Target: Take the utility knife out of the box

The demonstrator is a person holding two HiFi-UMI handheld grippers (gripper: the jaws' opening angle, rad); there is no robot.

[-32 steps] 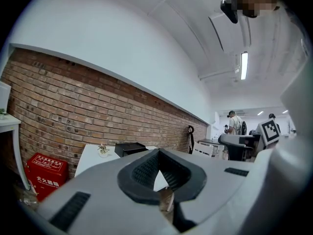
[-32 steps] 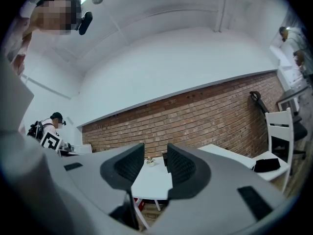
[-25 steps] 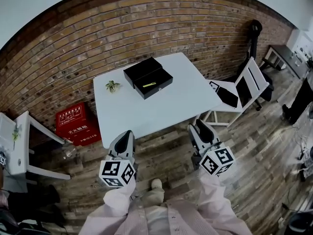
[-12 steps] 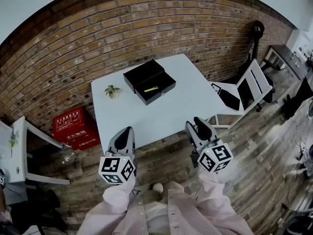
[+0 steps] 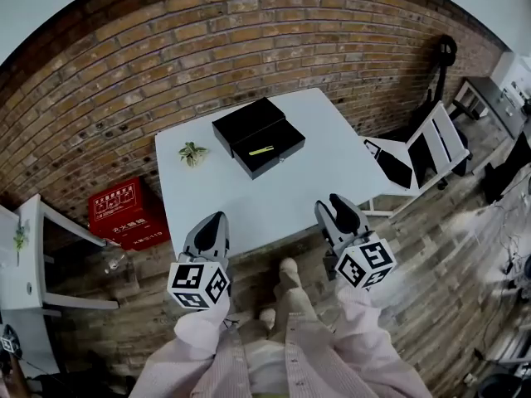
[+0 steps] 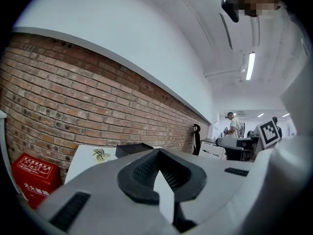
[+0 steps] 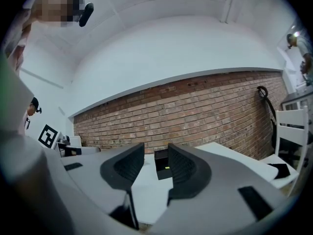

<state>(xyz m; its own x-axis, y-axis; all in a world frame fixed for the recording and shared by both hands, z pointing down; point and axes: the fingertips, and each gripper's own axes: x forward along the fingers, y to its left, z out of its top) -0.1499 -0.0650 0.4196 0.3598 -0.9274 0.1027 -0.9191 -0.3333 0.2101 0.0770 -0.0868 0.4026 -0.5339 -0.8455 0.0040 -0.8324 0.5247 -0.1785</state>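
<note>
— Since a second earlier, what had changed?

— Seen from the head, the table [image 5: 249, 197] and the black box [image 5: 247, 121] on it had drawn nearer to the left claw [image 5: 217, 220] and the right claw [image 5: 335, 201]. One foot [image 5: 288, 266] had swung forward over the wooden floor [image 5: 431, 247] between them. Both claws had kept their places low in the picture, just short of the table's near edge.

— Where was the knife?

— The knife [image 5: 261, 150], a thin yellow-green strip, lay in the open tray [image 5: 278, 143] of the box, toward the far half of the table. The lid sat just behind the tray and against it, on the side of the brick wall [image 5: 249, 40]. Neither claw was anywhere near it.

— How did the left claw stand?

— It was closed. In its own view the two dark pads met at their tips, and nothing was caught between them.

— And the right one?

— It was open by a narrow gap and held nothing. Through that gap its own view showed the box and the knife well beyond, out on the tabletop.

— Was anything else about?

— A small green sprig [image 5: 192, 152] lay on the table to the left of the box, apart from it. A red crate [image 5: 129, 212] stood on the floor by the wall, left of the table. A white chair [image 5: 423, 148] stood off the table's right side.
</note>
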